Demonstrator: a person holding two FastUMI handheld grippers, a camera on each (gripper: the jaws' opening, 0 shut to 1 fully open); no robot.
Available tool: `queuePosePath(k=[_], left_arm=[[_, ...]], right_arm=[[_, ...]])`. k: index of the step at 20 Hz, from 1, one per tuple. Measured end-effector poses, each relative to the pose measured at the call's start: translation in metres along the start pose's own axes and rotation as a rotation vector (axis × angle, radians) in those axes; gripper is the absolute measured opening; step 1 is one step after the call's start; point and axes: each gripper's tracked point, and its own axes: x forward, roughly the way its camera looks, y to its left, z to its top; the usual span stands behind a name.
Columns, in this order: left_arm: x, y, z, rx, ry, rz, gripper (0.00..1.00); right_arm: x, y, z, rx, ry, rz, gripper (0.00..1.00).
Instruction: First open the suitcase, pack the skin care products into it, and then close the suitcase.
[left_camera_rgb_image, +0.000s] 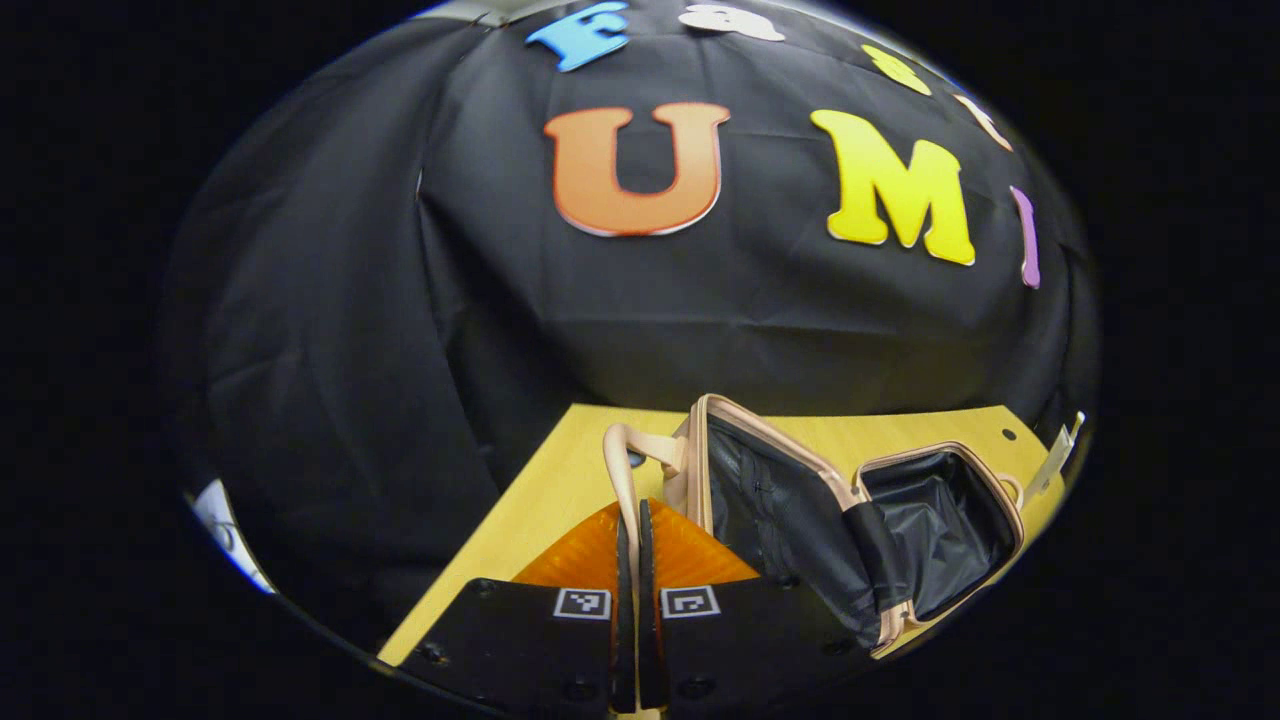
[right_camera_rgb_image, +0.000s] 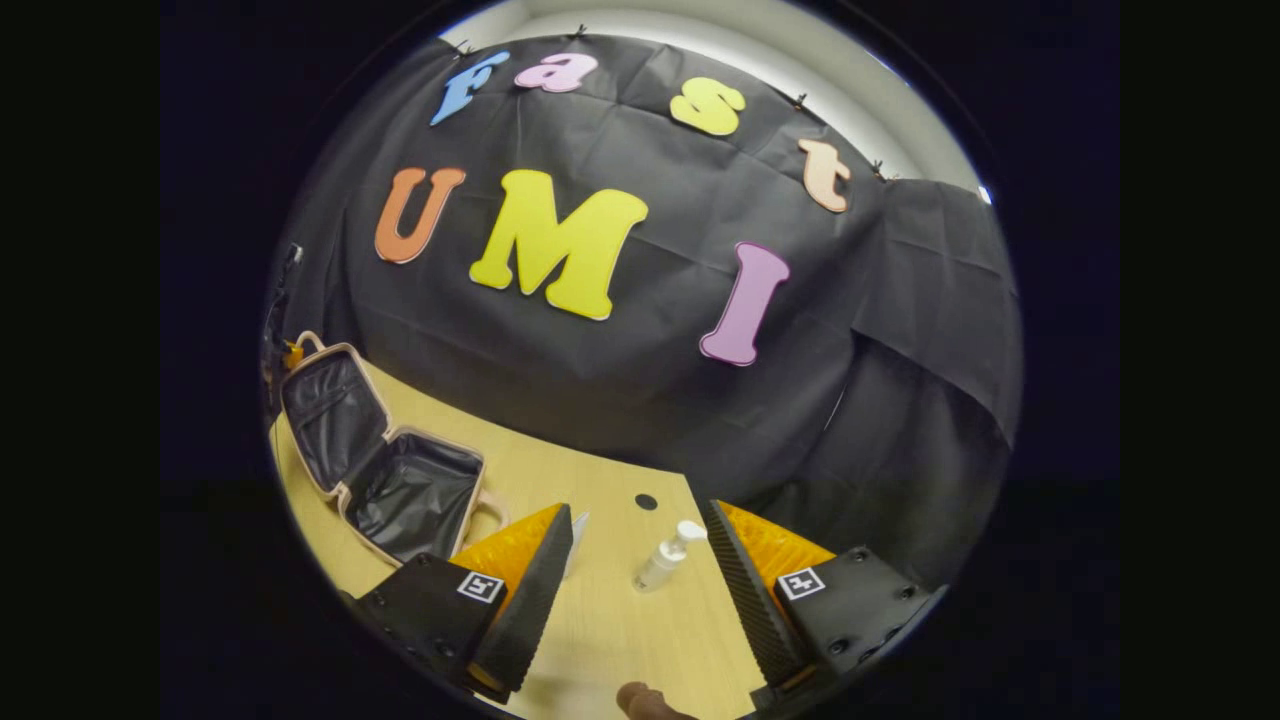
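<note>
Right gripper view: lid could drop before the bottle goes in

The table carries everything. The suitcase lies open at its far left corner, so the opening step looks done and packing comes next. Its base is flat on the wood, and its lid is tilted up and back, with black lining showing in both halves.

In the left gripper view, the left gripper has its fingers pressed almost together with the handle running between them. It appears to be what props the lid up. If that pinch slips or the hand sags, the lid may fall over the base and block the way in. The loop is thin and soft, so it could slide out of the pads.

The right gripper is spread wide and holds nothing. The bottle lies on its side on the table between the fingers, touching neither, with its pump head pointing away. It looks round and slick. Closing off-centre could roll it aside or squirt it out of the pads, and squeezing near the head could press the pump.

The suitcase is well apart from the bottle, so the carry crosses open table and a loose grip could drop it short. A small pale item sits just behind one finger, too hidden to identify. A careless sweep could knock it away
</note>
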Motion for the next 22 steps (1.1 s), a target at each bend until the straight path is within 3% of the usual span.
queuePosePath(k=[6, 10, 12, 15, 18, 19, 21, 22], left_arm=[[0.036, 0.03, -0.075, -0.246, 0.161, -0.067, 0.06], [0.046, 0.034, -0.109, -0.415, 0.226, -0.09, 0.07], [0.05, 0.033, -0.106, -0.493, 0.198, -0.102, 0.1], [0.049, 0.034, -0.106, -0.548, 0.206, -0.107, 0.12], [0.045, 0.032, -0.107, -0.544, 0.207, -0.067, 0.18], [0.041, 0.033, -0.104, -0.553, 0.2, -0.055, 0.38], [0.029, 0.03, -0.093, -0.588, 0.177, -0.047, 0.53], [0.022, 0.024, -0.088, -0.599, 0.171, -0.049, 0.68]], right_arm=[[-0.022, 0.039, -0.02, -0.078, 0.044, 0.07, 0.81], [-0.035, 0.051, -0.028, -0.106, 0.053, 0.113, 0.81], [-0.035, 0.046, -0.031, -0.102, 0.057, 0.114, 0.82], [-0.033, 0.032, -0.04, -0.089, 0.073, 0.102, 0.82], [-0.031, 0.015, -0.051, -0.085, 0.085, 0.1, 0.82], [-0.03, 0.009, -0.055, -0.084, 0.089, 0.103, 0.82], [-0.028, -0.005, -0.058, -0.077, 0.077, 0.102, 0.82], [-0.026, -0.012, -0.058, -0.075, 0.063, 0.102, 0.81]])
